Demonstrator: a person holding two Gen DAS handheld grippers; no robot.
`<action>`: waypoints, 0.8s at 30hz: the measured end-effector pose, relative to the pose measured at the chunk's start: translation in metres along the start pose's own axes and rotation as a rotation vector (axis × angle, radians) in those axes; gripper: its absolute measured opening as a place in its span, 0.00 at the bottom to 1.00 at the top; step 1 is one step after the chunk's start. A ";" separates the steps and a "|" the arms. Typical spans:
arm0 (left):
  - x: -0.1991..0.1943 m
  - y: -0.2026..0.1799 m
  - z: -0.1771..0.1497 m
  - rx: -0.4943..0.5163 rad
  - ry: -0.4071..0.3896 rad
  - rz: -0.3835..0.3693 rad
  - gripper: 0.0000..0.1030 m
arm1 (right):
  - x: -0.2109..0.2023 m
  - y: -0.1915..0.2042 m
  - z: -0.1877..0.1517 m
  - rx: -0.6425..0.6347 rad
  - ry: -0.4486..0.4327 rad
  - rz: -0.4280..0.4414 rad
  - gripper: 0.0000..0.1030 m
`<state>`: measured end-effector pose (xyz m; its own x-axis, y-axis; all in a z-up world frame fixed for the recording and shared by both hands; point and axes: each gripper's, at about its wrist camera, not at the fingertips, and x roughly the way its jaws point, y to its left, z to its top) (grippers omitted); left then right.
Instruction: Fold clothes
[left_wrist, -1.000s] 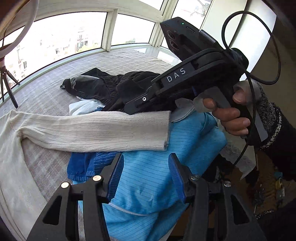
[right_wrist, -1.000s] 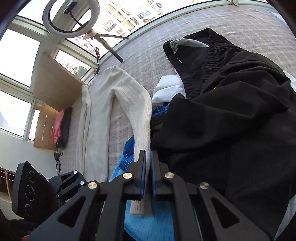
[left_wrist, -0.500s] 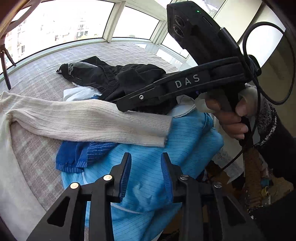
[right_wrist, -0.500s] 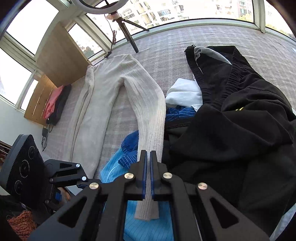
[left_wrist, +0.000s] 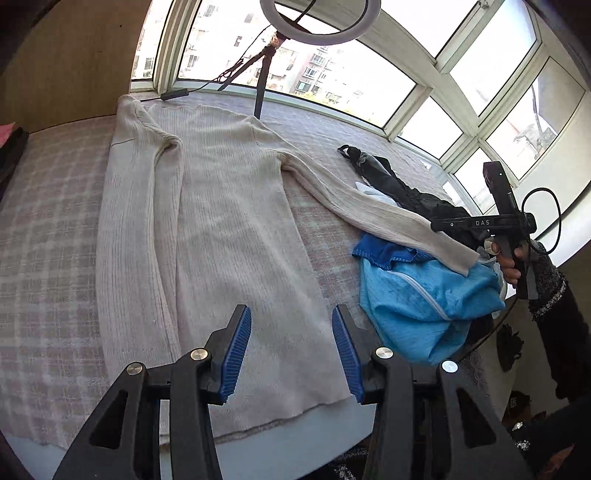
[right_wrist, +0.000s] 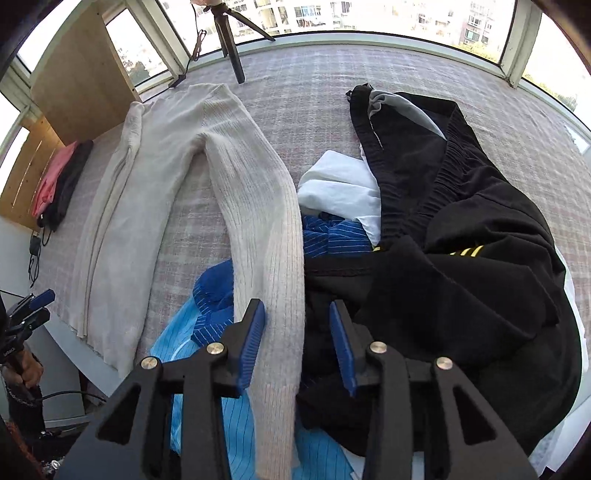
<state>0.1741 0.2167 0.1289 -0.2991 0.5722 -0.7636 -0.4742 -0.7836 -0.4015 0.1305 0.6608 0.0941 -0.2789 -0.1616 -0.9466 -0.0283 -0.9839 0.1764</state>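
The right gripper has let go: its jaws, pressed together on the sweater cuff half a second ago, now stand apart with the cuff lying loose between them. The left gripper has also widened its jaws and swung away from the blue garment; it now hovers, gripping nothing, over the hem of the cream sweater. The sweater lies flat on the plaid-covered bed, collar toward 12 o'clock in the left view. One sleeve is laid along the body at 9 o'clock; the other sleeve runs out toward 3 o'clock, its cuff resting on the pile of blue and black clothes. Judgement: that sleeve is released but not yet folded onto the body, so it needs a fresh grasp before the hem fold can begin.
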 end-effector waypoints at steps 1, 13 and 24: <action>-0.002 0.003 -0.003 0.000 0.001 0.008 0.42 | 0.001 -0.002 -0.003 0.006 0.000 -0.002 0.31; -0.022 0.012 -0.014 0.051 -0.037 -0.032 0.42 | -0.044 0.108 0.012 0.023 -0.242 0.143 0.07; -0.012 0.037 -0.040 0.017 0.006 0.031 0.42 | 0.020 0.249 0.003 -0.326 0.023 0.319 0.17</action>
<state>0.1934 0.1711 0.1025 -0.3084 0.5465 -0.7786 -0.4792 -0.7963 -0.3691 0.1151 0.4130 0.1202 -0.2031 -0.4586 -0.8651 0.3601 -0.8566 0.3696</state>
